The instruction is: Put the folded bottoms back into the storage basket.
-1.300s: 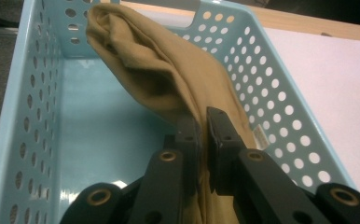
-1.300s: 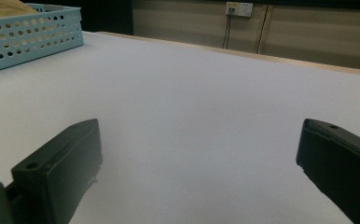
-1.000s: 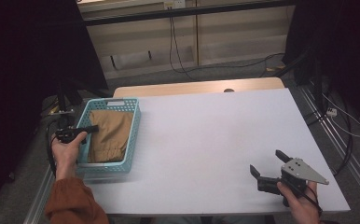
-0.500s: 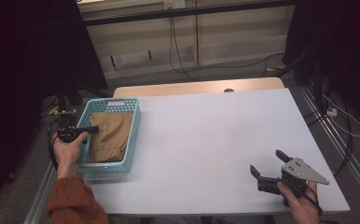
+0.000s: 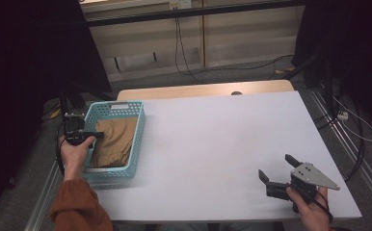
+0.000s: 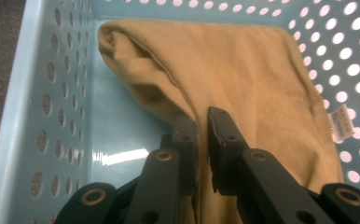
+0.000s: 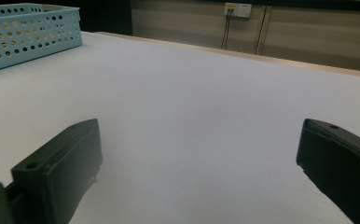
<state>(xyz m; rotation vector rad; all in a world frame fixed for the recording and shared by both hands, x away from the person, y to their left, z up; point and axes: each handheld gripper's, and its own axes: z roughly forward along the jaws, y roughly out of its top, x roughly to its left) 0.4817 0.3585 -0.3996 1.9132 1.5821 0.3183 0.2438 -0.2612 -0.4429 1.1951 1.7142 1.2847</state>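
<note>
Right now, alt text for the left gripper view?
The left gripper is shut on a fold of tan cloth lying in a pale blue perforated basket. A white label shows at the cloth's right edge.

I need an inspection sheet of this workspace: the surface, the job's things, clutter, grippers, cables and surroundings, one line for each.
Surface: white rectangular table top, bare in the middle.
Job's things: light blue perforated plastic basket at the table's left edge; folded tan cloth lies inside it, a small white label at one edge.
Clutter: nothing seen.
Grippers: left gripper is shut, its fingers pinching a fold of the cloth inside the basket; right gripper is open and holds nothing, low over the table's near right corner.
Cables: black cables hang down the wall and run across the floor behind the table.
Surroundings: beige wall panels, grey floor, dark curtains at both sides.
</note>
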